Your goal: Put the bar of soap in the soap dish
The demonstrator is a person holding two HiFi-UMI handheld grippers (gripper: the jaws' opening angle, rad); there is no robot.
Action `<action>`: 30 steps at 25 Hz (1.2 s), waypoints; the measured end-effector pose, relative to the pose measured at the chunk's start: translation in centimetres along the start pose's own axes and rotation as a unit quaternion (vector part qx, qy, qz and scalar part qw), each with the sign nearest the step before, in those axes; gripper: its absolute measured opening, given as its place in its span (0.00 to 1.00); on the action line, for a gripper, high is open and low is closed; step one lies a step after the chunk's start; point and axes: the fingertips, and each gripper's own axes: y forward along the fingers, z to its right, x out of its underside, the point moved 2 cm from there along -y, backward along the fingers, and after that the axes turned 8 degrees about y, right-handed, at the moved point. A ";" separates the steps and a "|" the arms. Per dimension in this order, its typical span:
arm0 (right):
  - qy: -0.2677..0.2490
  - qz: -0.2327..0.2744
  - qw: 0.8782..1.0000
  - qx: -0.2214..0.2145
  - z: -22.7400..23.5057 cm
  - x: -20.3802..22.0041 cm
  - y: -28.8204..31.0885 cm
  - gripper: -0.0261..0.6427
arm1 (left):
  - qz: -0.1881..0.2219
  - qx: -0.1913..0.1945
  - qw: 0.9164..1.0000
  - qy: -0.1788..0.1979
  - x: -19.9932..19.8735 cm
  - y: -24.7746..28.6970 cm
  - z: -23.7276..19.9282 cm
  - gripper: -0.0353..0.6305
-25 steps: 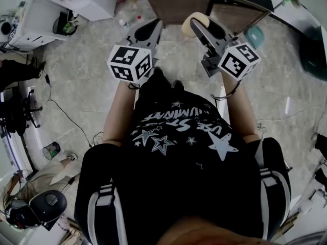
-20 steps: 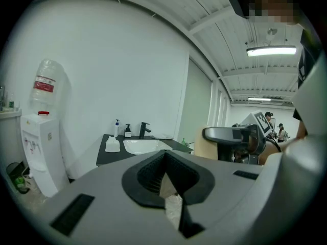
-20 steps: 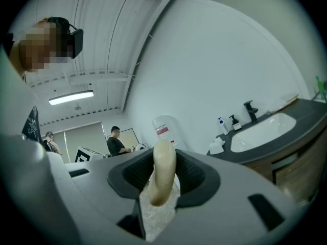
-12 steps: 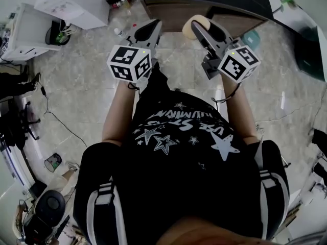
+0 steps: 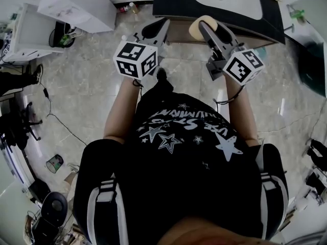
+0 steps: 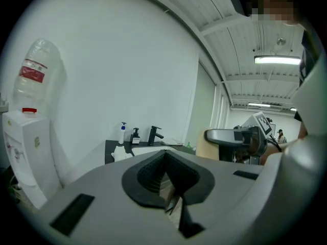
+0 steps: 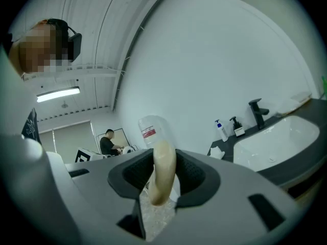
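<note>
A cream bar of soap (image 7: 162, 170) stands on edge between the pads of my right gripper (image 7: 161, 188), which is shut on it. In the head view the soap (image 5: 195, 28) shows at the tip of the right gripper (image 5: 202, 25), right at the near edge of the black countertop (image 5: 265, 14). My left gripper (image 5: 162, 23) is level beside it, shut and holding nothing (image 6: 168, 188). A small white object (image 6: 121, 154) lies on the counter left of the white sink (image 7: 276, 139). I cannot tell whether it is the soap dish.
A black faucet (image 6: 155, 135) and two pump bottles (image 6: 123, 132) stand behind the sink. A water dispenser with a bottle (image 6: 30, 116) stands to the left. White cabinets (image 5: 76, 4) and cables line the marble floor. Another person (image 7: 108, 144) sits far off.
The person has stepped forward with both grippers, so the countertop and sink have come nearer and now fill the top of the head view. The soap stays gripped.
</note>
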 end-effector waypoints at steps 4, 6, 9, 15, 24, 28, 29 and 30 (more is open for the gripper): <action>0.004 0.001 1.000 0.011 1.2 -0.5 3.4 0.24 | -0.005 0.008 1.000 -0.003 -0.3 1.3 -3.4 0.07; 0.006 0.003 1.000 0.016 1.9 -0.8 4.8 0.24 | -0.008 0.012 1.000 -0.004 -0.2 2.0 -4.9 0.07; 0.006 0.004 1.000 0.023 2.3 -1.4 5.9 0.24 | -0.008 0.019 1.000 -0.006 -0.5 2.8 -6.1 0.07; 0.010 0.009 0.999 0.037 3.3 -2.5 9.1 0.24 | -0.008 0.036 0.999 -0.007 -1.1 4.3 -8.9 0.07; 0.005 -0.001 0.998 0.058 3.9 -2.1 13.7 0.24 | -0.012 0.056 0.998 -0.022 -0.6 5.5 -13.3 0.07; 0.004 -0.008 0.998 0.068 4.5 -2.1 13.9 0.24 | -0.016 0.061 0.998 -0.029 -0.3 6.1 -13.8 0.07; 0.004 -0.008 0.998 0.069 4.9 -2.3 14.0 0.24 | -0.018 0.061 0.998 -0.030 -0.1 6.4 -14.0 0.07; 0.004 -0.008 0.997 0.070 5.4 -2.5 14.1 0.24 | -0.021 0.061 0.997 -0.031 0.1 6.9 -14.0 0.07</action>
